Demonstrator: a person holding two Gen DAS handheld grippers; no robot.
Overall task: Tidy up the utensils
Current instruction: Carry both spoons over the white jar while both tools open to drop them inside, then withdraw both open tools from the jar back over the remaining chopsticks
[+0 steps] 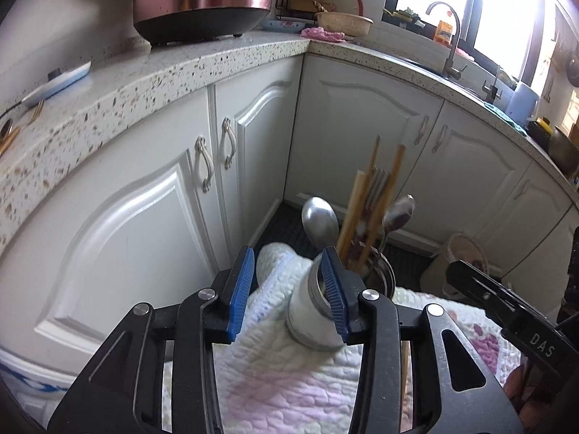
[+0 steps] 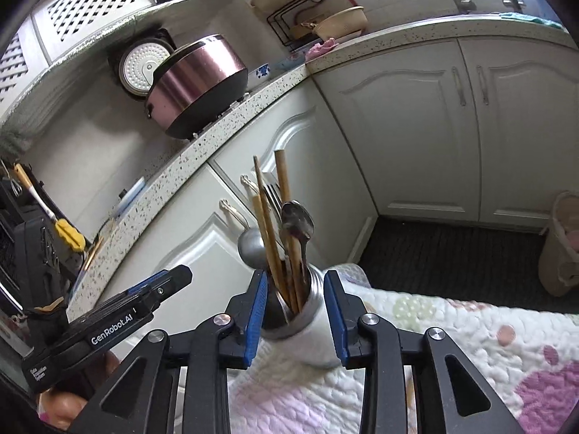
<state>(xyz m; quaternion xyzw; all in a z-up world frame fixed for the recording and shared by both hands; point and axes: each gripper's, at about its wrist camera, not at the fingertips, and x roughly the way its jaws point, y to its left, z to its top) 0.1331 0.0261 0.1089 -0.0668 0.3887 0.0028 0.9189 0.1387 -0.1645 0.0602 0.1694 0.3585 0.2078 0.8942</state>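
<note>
A white metal-rimmed utensil holder (image 2: pixel 307 329) stands on a quilted cloth (image 2: pixel 452 329), holding wooden chopsticks (image 2: pixel 269 224), spoons (image 2: pixel 297 218) and a fork. My right gripper (image 2: pixel 295 313) is open with its blue pads on either side of the holder's mouth. In the left wrist view the holder (image 1: pixel 311 318) sits by the right pad of my open left gripper (image 1: pixel 287 289), which holds nothing; the chopsticks (image 1: pixel 362 213) and a large spoon (image 1: pixel 320 222) stick up beyond it. The right gripper's arm (image 1: pixel 506 311) shows at right.
A speckled counter (image 1: pixel 144 79) carries a pink rice cooker (image 1: pixel 202 0), a dish rack and bowls (image 1: pixel 343 23). More chopsticks (image 1: pixel 36 110) lie on the counter at far left. White cabinet doors (image 1: pixel 362 133), a dark floor mat (image 2: pixel 452 253) and a sink tap (image 1: pixel 450 36) surround the spot.
</note>
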